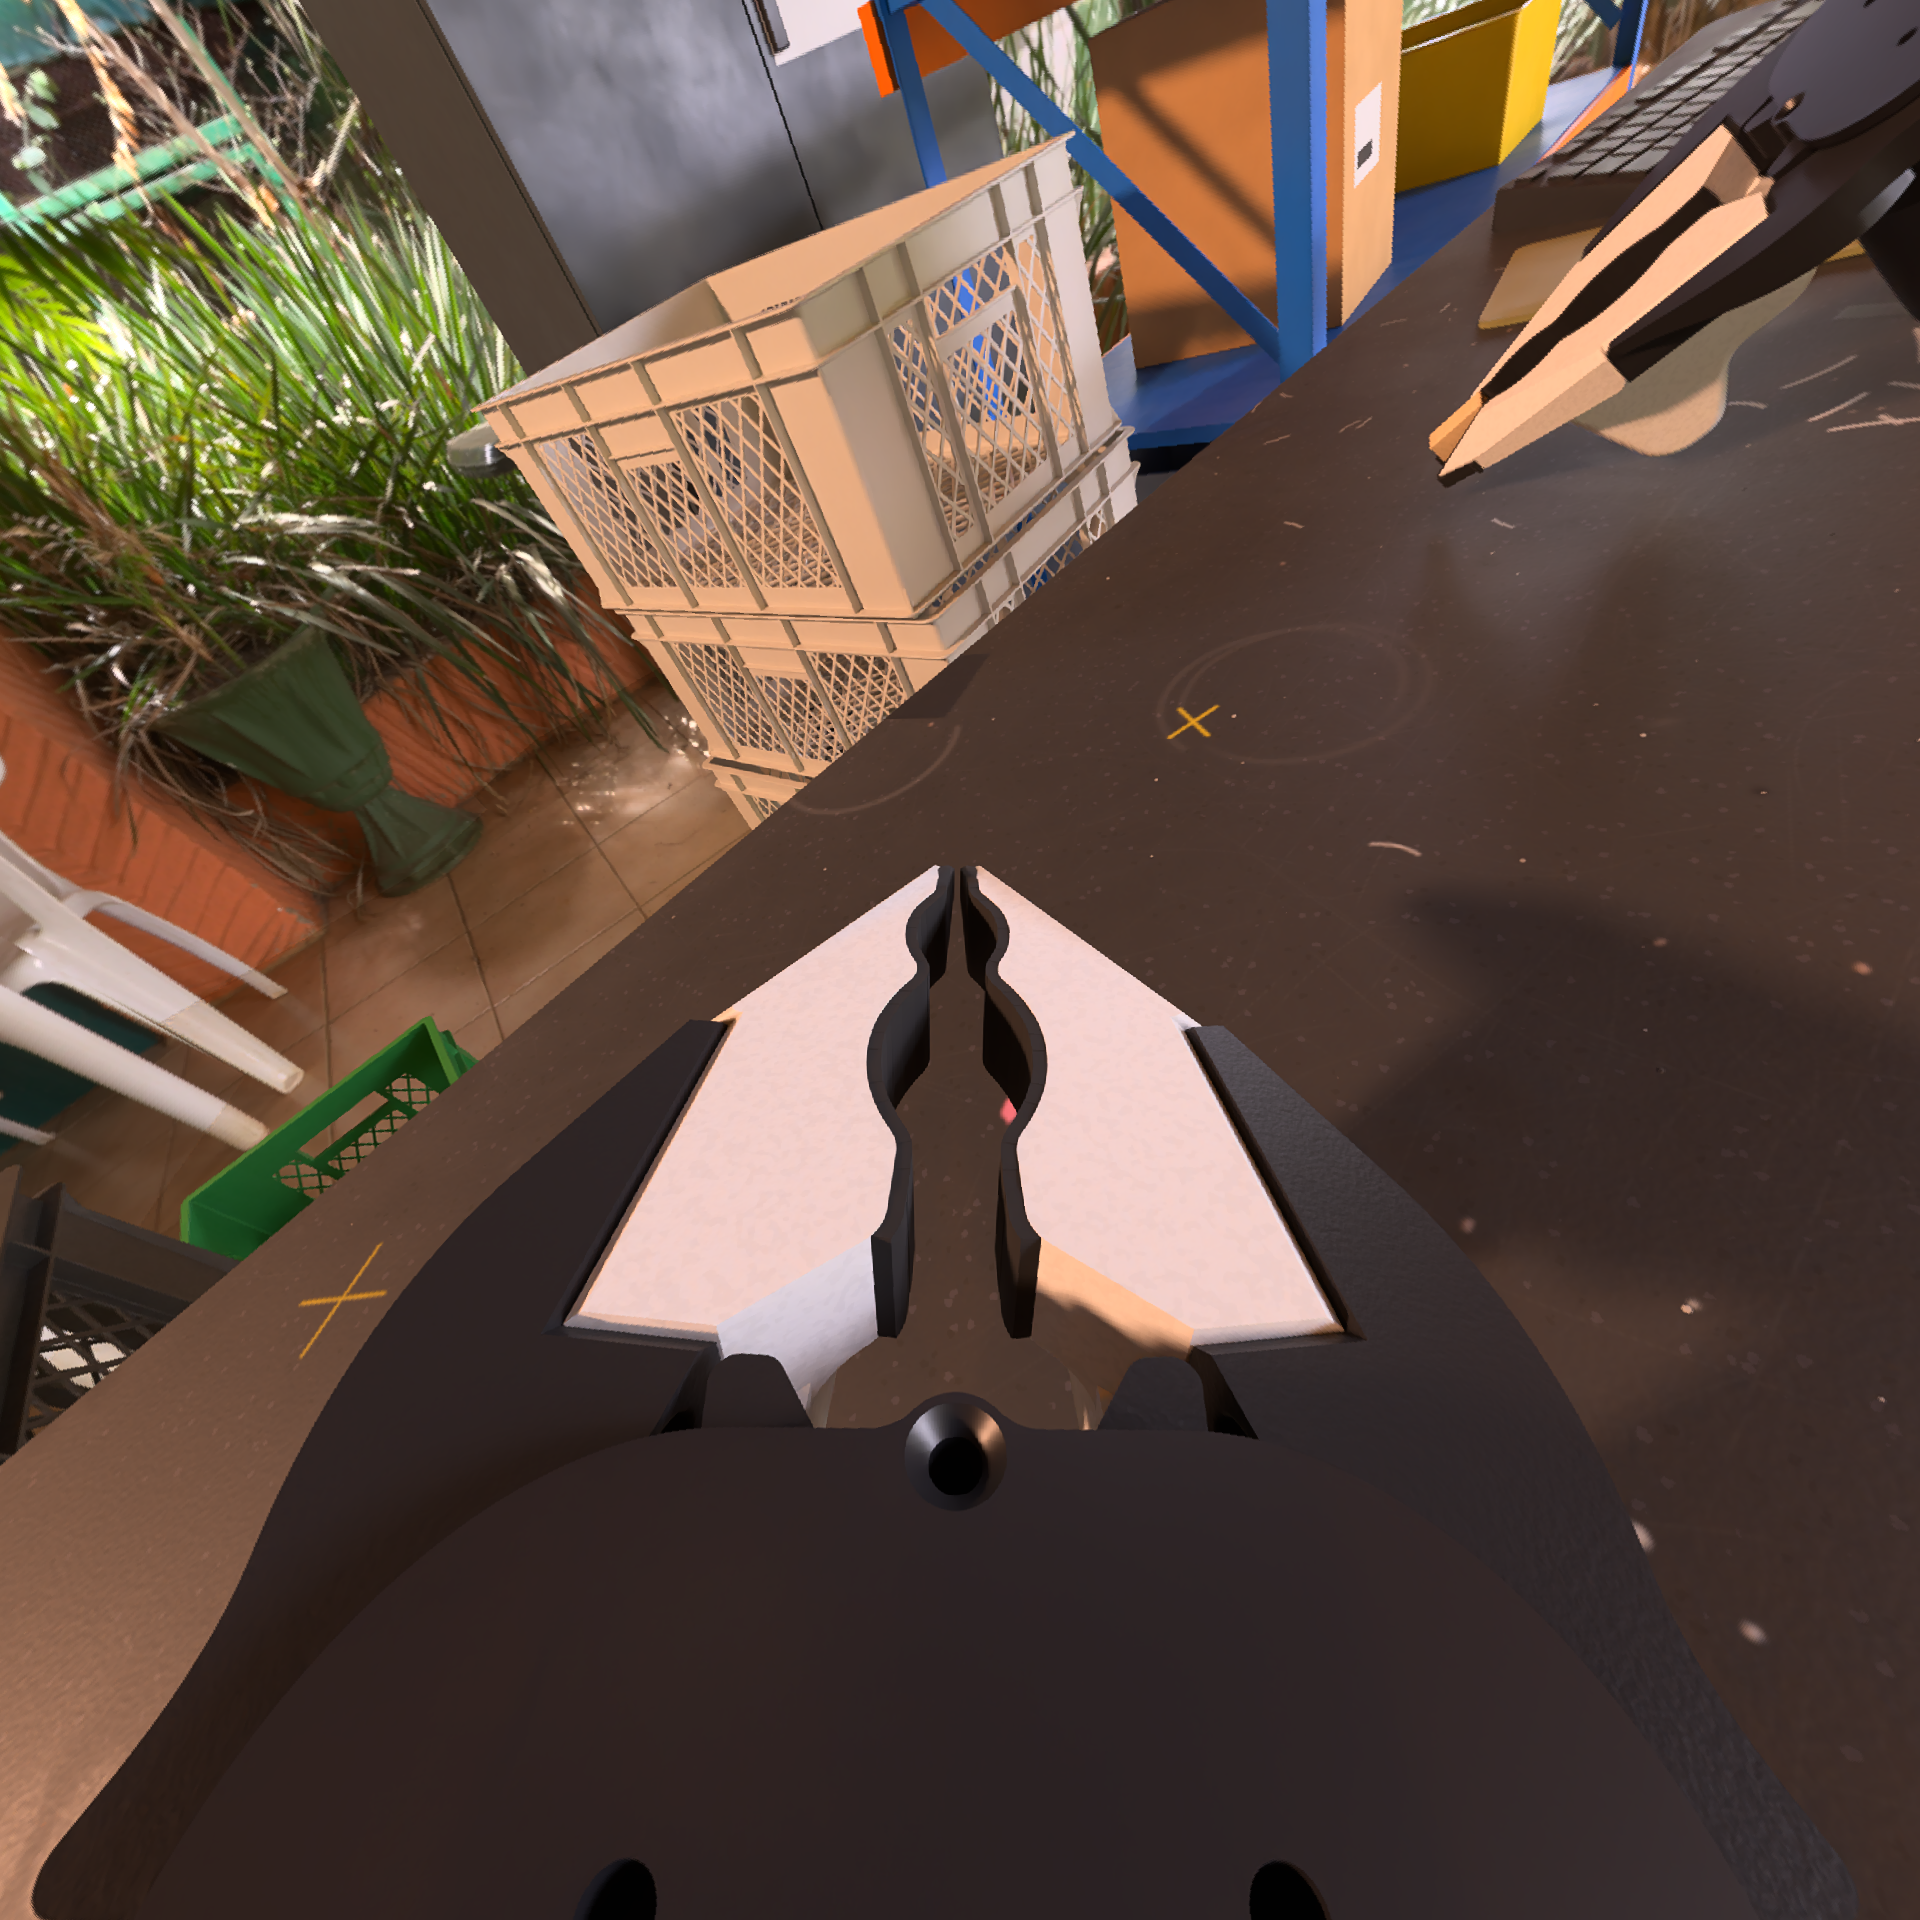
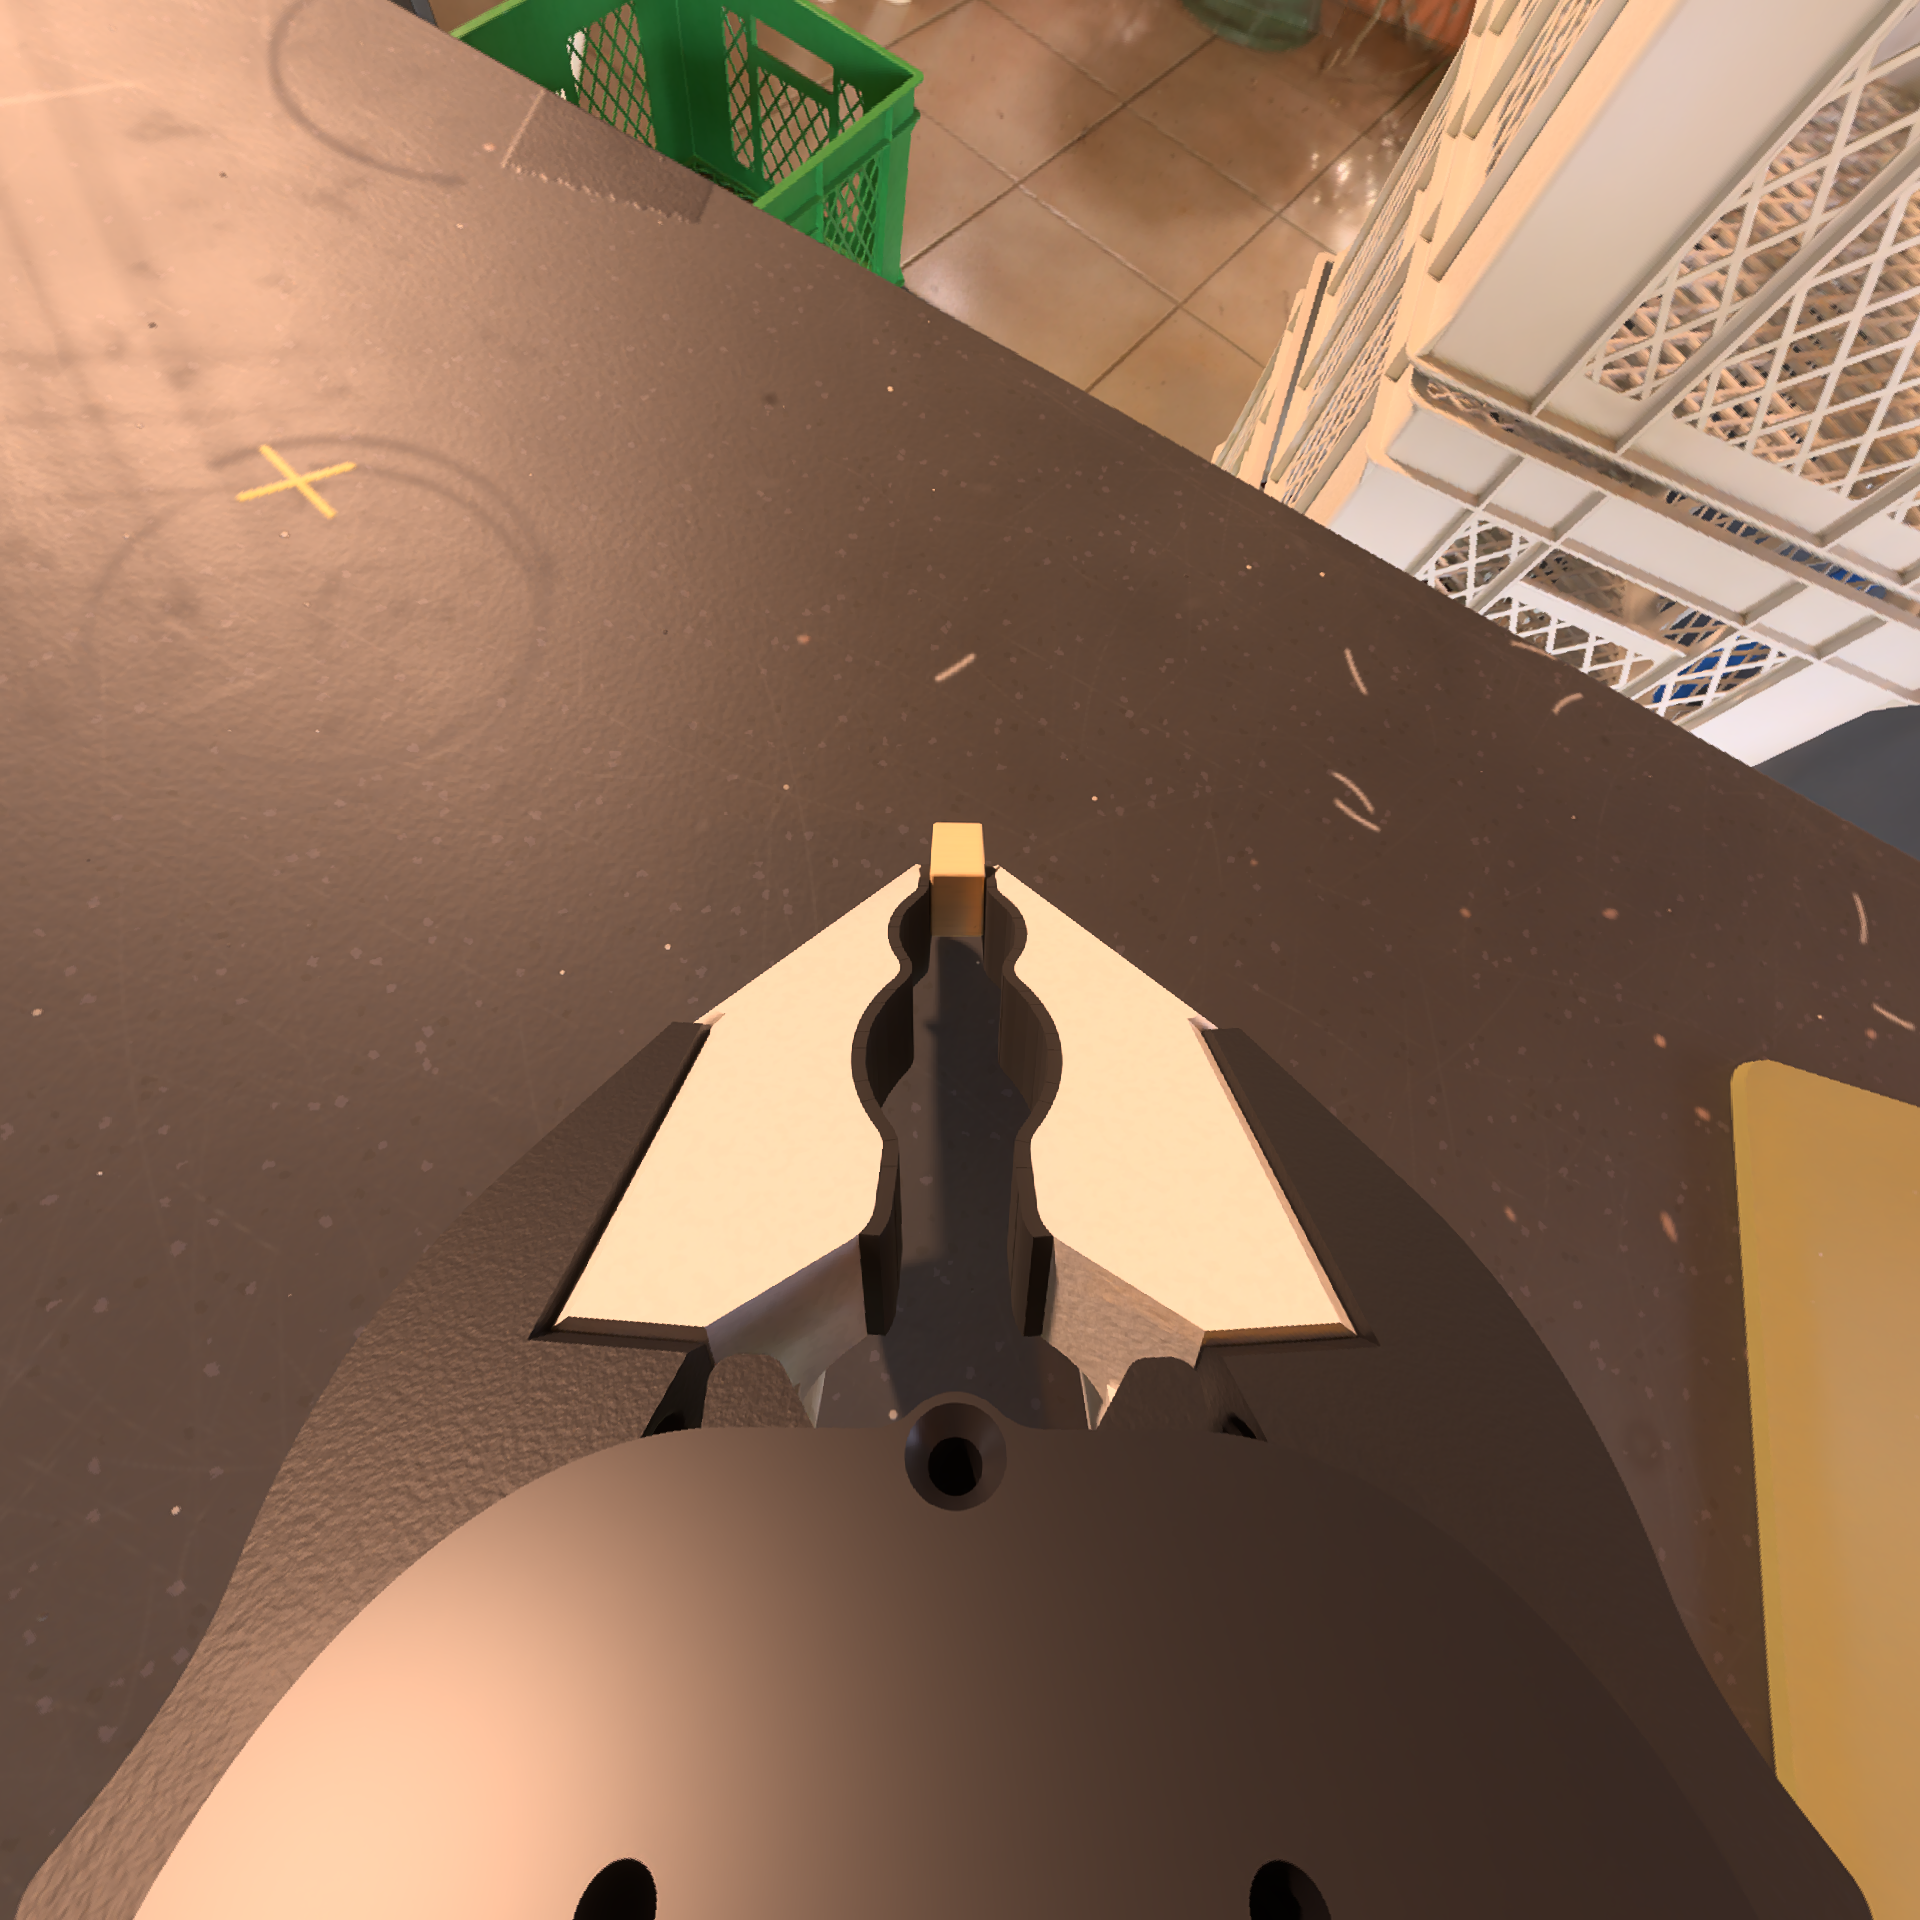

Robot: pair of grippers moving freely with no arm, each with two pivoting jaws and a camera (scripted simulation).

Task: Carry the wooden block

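Note:
My right gripper [image 2: 957,883] is shut on a small light wooden block [image 2: 957,862], held at the fingertips above the dark brown table [image 2: 623,727]. The block sticks out a little past the tips. My left gripper [image 1: 957,878] is shut and empty, low over the same table [image 1: 1455,935]. The right gripper also shows far off at the top right of the left wrist view [image 1: 1455,452], and a small orange bit at its tips seems to be the block.
Yellow cross marks lie on the table [image 1: 1192,721] [image 1: 341,1299] [image 2: 296,481]. Stacked beige crates [image 1: 831,468] and a green crate [image 2: 748,114] stand beyond the table edge. A yellow flat board [image 2: 1839,1403] lies at the right. A keyboard [image 1: 1662,104] rests far back.

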